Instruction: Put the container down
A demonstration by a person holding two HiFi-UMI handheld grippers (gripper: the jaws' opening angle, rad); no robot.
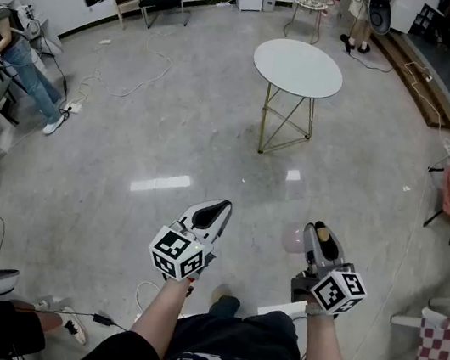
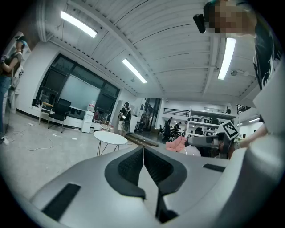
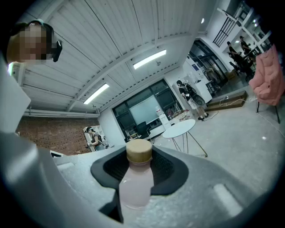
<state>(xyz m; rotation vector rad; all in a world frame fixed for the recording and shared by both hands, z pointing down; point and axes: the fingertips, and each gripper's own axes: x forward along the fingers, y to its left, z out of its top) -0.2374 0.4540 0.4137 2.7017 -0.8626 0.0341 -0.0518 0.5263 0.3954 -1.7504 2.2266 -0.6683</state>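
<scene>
Right gripper (image 3: 139, 164) clamps the container (image 3: 136, 189), a capped pink bottle, at its upper body. Likely light, rigid, slippery: maintain grip near the neck. Left gripper (image 2: 143, 161) closed, empty.

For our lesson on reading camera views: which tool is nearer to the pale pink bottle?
Right. The right tool is shut on the bottle, which stands between its jaws. The left tool, jaws together and empty, is off to the bottle's left, not touching it.

White lettering on the dark shirt (image 1: 241, 343) — cut off, unreadable; nothing else legible.
</scene>
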